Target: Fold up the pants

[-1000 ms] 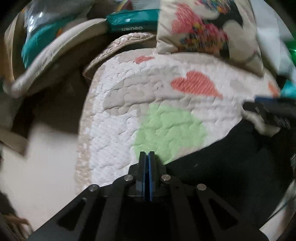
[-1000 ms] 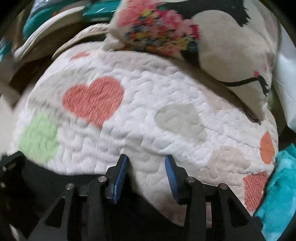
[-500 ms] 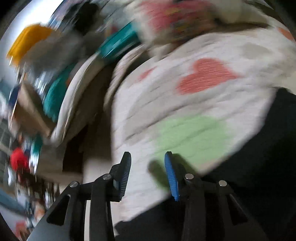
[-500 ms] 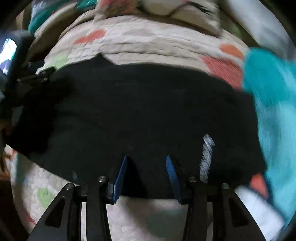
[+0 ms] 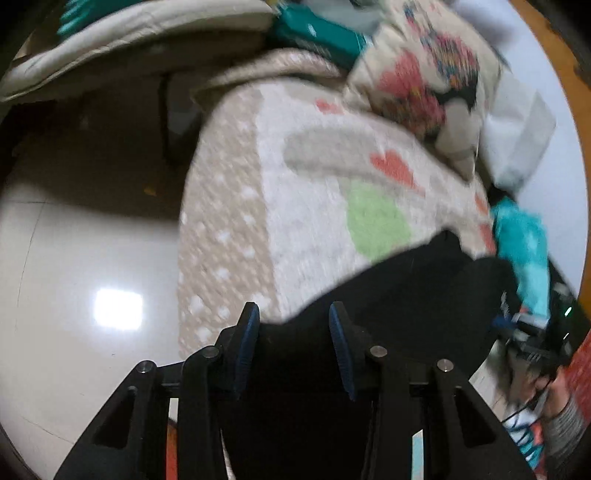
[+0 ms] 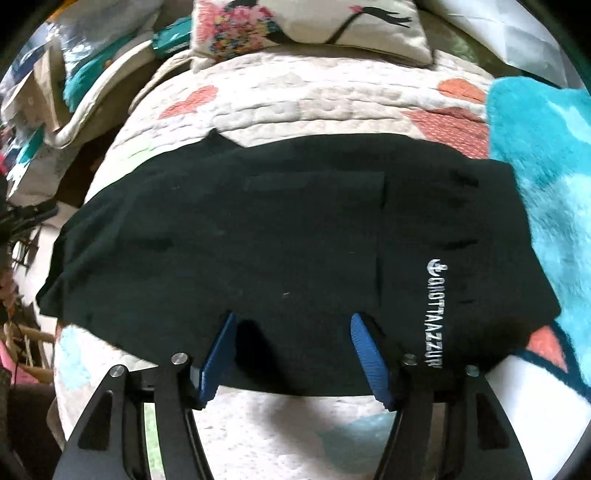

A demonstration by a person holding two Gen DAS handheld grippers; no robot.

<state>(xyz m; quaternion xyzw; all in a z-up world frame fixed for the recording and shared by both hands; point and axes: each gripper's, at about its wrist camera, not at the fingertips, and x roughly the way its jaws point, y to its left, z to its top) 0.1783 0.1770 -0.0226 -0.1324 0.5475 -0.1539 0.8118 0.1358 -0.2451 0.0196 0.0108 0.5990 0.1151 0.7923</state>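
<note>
The black pants [image 6: 280, 236] lie folded in a wide flat band across the heart-patterned quilt [image 6: 280, 99], with white lettering [image 6: 432, 314] near their right end. My right gripper [image 6: 291, 325] is open and empty, its blue pads over the pants' near edge. In the left wrist view the pants [image 5: 406, 295] lie at the lower right. My left gripper [image 5: 291, 314] is open and empty above their left end, at the quilt's [image 5: 303, 199] left edge.
A floral pillow [image 6: 310, 26] lies at the head of the bed. A turquoise fluffy blanket [image 6: 546, 177] lies right of the pants. Shiny floor [image 5: 85, 280] is left of the bed. Cushions and bags [image 6: 74, 85] are piled at the far left.
My left gripper opened and let go of the pants. Both grippers pulled back toward the near edge, so the folded pants now lie spread in view.
</note>
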